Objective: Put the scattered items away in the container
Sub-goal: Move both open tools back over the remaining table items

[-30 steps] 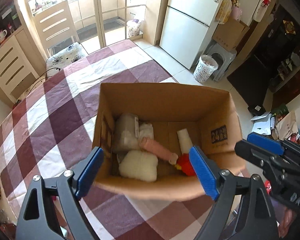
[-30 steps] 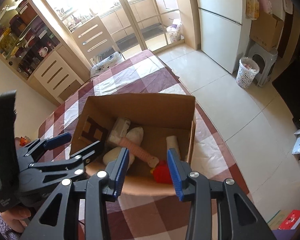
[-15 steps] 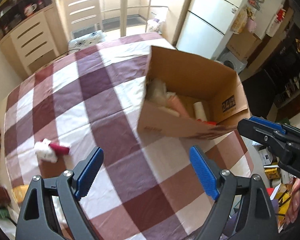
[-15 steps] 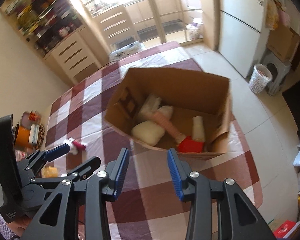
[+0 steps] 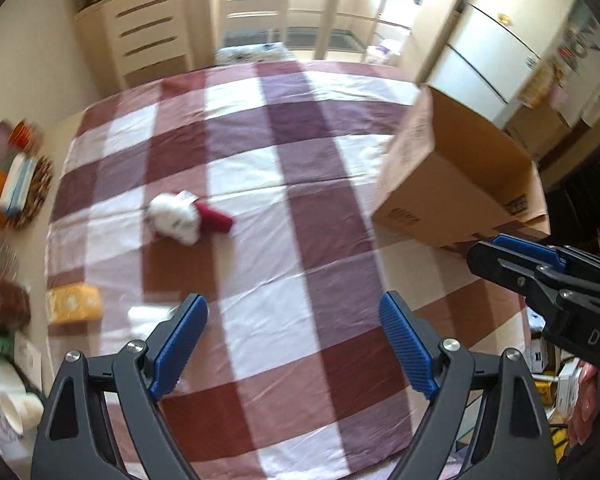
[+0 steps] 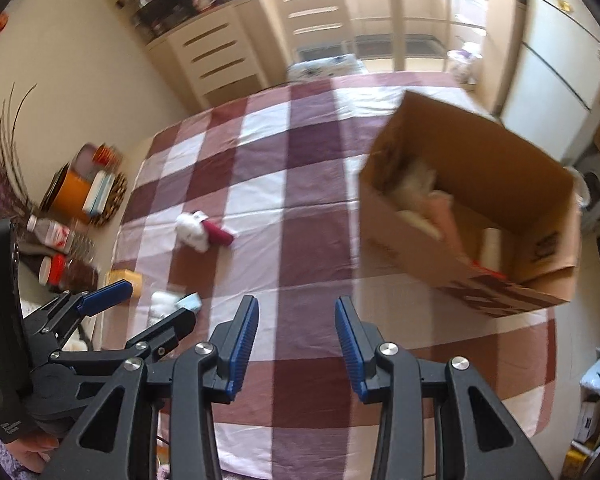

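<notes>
Item: open brown cardboard box (image 6: 472, 216), the container, stood on the desk's maroon-and-white checked cloth (image 5: 260, 264). Contents noted in the right wrist view: white and pink soft pieces, a pale cylinder, something red; details blurred.

Item: white fluffy toy with a dark red end (image 5: 188, 220), lying loose on the cloth, well apart from the box.

Item: small white-and-pale-blue piece (image 6: 176, 304) and yellow block (image 5: 74, 304), near the desk's edge; both blurred.

Left gripper (image 5: 292, 344): jaws spread wide, nothing between them. Right gripper (image 6: 296, 348): jaws partly apart, empty.

Change: a second earlier both views sat directly over the box interior; both have since swung away, so that in the left view the box sits at 2 o'clock and the fluffy toy at 10 o'clock.

Reading: a drop-off appears finished; the toy looks the likely next pickup. Task judged largely done, with at least the toy outstanding.
</notes>
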Demonstrator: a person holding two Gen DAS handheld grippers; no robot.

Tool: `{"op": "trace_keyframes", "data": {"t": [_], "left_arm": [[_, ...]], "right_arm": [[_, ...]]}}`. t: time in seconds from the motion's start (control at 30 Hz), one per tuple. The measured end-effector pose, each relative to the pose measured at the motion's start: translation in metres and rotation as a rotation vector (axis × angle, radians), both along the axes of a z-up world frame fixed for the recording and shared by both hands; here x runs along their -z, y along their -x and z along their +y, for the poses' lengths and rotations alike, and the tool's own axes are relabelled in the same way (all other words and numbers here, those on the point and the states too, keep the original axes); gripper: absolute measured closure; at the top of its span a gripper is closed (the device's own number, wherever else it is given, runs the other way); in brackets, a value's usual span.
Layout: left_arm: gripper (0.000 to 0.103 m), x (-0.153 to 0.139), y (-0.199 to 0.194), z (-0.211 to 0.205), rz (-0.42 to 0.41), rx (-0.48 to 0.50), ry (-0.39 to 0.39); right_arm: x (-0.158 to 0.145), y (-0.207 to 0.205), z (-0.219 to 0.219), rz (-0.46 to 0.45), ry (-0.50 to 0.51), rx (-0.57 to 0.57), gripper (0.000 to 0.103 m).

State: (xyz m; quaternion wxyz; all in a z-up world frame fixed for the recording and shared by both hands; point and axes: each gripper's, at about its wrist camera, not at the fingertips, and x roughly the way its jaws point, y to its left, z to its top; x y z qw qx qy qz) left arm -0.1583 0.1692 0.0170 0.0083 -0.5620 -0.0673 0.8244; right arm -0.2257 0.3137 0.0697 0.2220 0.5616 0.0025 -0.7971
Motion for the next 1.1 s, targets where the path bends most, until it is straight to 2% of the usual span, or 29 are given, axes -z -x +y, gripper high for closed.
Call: {"op": "trace_keyframes", "data": {"t": [0.4,0.6,0.73,0.93,1.1], "left_arm": [[0.014,0.035,-0.062,-0.112,-0.075,-0.251,-0.004],[0.014,0.053,-0.078,-0.15,-0.104,-0.314,-0.005],[0.014,0.073,-0.076,-0.163,-0.135,-0.308,-0.029],[0.014,0.105,-0.061,-0.159,-0.179,-0.25,-0.061],[0.014,0.13,-0.046,-0.154,-0.205,-0.212,-0.052]], "right_arm": [[0.038,-0.025,-0.079,-0.05,-0.026,-0.155,0.063],[0.059,-0.035,-0.108,-0.085,-0.038,-0.205,0.063],[0.069,-0.038,-0.122,-0.106,-0.051,-0.214,0.063],[0.083,-0.034,-0.138,-0.131,-0.056,-0.211,0.063],[0.103,-0.03,-0.163,-0.182,-0.054,-0.234,0.062]]}}
